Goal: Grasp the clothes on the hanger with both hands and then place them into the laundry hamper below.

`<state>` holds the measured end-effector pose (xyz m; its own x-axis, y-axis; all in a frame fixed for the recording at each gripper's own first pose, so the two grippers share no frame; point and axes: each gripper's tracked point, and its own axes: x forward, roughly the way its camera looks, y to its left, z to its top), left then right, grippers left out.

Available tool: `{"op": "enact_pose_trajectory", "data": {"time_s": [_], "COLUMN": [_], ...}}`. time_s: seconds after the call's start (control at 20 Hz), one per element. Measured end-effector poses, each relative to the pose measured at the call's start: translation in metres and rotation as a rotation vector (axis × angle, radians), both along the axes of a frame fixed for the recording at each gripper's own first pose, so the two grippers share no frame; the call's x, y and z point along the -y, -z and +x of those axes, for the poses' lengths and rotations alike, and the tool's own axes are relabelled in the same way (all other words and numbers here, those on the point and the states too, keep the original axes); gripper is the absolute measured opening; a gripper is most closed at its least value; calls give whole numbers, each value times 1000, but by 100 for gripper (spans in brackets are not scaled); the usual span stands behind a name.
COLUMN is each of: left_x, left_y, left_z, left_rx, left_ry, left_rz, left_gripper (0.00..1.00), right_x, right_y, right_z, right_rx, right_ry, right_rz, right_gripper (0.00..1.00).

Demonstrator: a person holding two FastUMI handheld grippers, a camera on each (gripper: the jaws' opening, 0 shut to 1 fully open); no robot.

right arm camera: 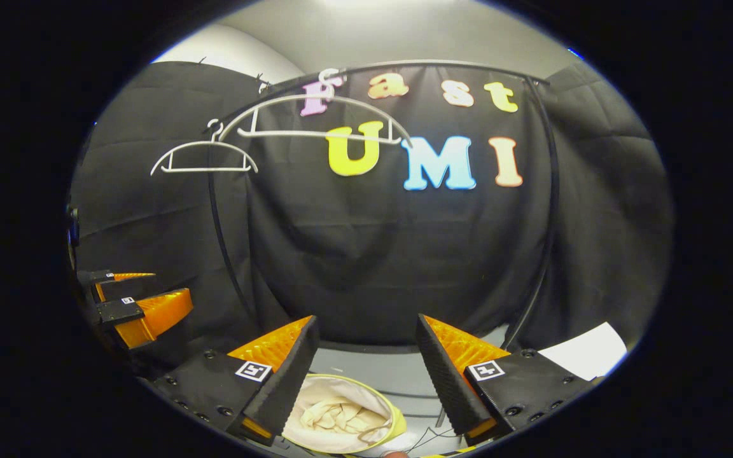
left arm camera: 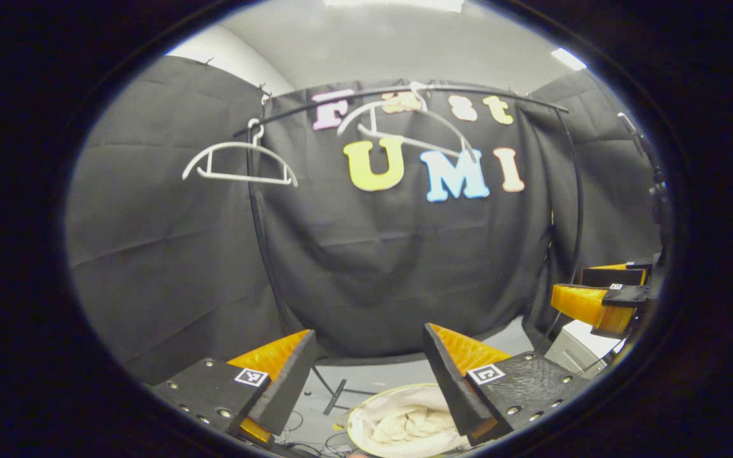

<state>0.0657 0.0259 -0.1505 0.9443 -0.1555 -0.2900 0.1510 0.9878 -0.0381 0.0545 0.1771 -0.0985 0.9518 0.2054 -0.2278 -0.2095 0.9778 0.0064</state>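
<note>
Overhead, two white hangers are hanging bare on the black rail [left arm camera: 404,95]: one hanger [left arm camera: 239,162] up and left of the left gripper [left arm camera: 366,375], the second hanger [left arm camera: 404,124] straight above its fingers. Both grippers are standing wide open, gripping nothing. One laundry hamper [left arm camera: 357,420] is sitting on the floor below, its yellow rim showing between and just under the left fingers, with the cream clothes [left arm camera: 408,426] bunched inside it. From the right gripper [right arm camera: 363,372], the hamper is lying under its left finger [right arm camera: 277,381], and the other gripper's orange fingers are hovering well off to the left. Open air is separating the fingers from the rail and the hamper rim.
</note>
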Motion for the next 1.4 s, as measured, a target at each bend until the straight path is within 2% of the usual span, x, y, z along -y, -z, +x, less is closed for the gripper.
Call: {"op": "enact_pose_trajectory", "data": {"time_s": [0.1,0.4,0.45,0.5,0.55,0.75,0.8,0.9,1.0,1.1,1.15,1.35,1.4], "left_x": [-3,-21,-27,-33,-40,-56,-59,-64,-69,-74,-76,-76,-76], "left_y": [-38,-103,-109,-114,-117,-133,-136,-146,-154,-159,-158,-155,-154], "left_z": [0,-8,-9,-11,-13,-19,-21,-24,-28,-32,-34,-37,-36], "left_rx": [59,159,175,185,194,229,234,256,276,288,286,287,287], "left_ry": [2,-6,-9,-15,-23,-39,-42,-50,-63,-69,-73,-79,-80], "left_rz": [-15,-61,-62,-62,-61,-63,-64,-62,-49,-43,-41,-49,-51], "left_gripper": [99,99,99,99,99,99,99,99,99,99,99,97,97], "right_x": [15,61,71,80,88,113,120,130,138,140,141,152,153], "right_y": [-22,-87,-94,-97,-100,-111,-114,-119,-121,-123,-124,-127,-128], "right_z": [-3,-18,-20,-23,-25,-40,-45,-53,-59,-61,-61,-61,-61], "right_rx": [36,161,182,196,206,237,245,264,271,276,283,312,314], "right_ry": [26,99,114,124,137,185,198,221,238,251,259,284,289], "right_rz": [-2,9,-2,-13,-20,-24,-22,-19,-15,-3,2,-2,-4], "right_gripper": [92,93,100,92,96,93,96,96,92,96,92,96,92]}}
